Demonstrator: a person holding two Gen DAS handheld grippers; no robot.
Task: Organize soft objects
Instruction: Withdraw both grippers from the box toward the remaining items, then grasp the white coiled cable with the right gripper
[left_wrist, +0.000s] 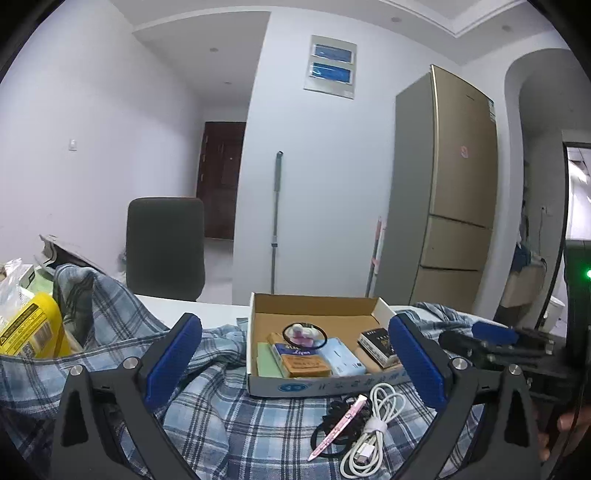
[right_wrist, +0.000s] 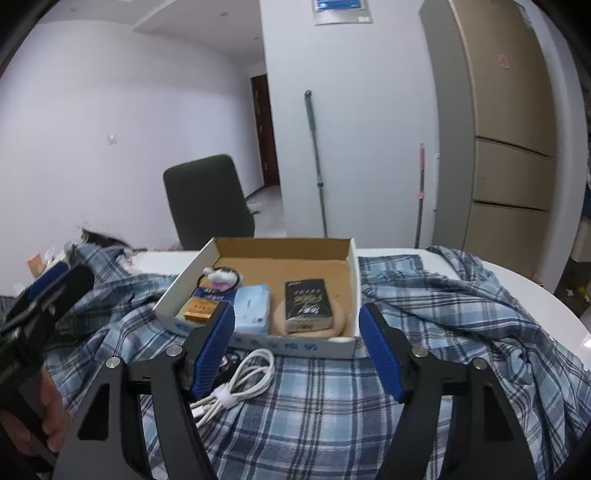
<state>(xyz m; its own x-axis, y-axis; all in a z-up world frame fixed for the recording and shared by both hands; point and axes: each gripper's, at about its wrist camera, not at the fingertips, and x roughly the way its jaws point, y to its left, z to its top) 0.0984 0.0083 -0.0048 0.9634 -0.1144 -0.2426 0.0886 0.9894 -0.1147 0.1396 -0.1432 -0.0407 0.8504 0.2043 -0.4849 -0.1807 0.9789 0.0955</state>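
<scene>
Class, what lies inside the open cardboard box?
Inside the open cardboard box: a black packet on a tan round pad, a pale blue tissue pack, an orange-blue carton. Anything beneath them is hidden.

Chair (left_wrist: 165, 245), fridge (left_wrist: 458, 184) — mop (right_wrist: 316, 155) against wall.

Black tongs (left_wrist: 295, 362), ribbed blue pads (left_wrist: 173, 356), silver screws, bare-skinned hand (right_wrist: 48, 417)

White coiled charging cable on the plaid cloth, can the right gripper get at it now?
Probably yes: the white coiled charging cable lies uncovered beside the open right gripper, nothing on top.
</scene>
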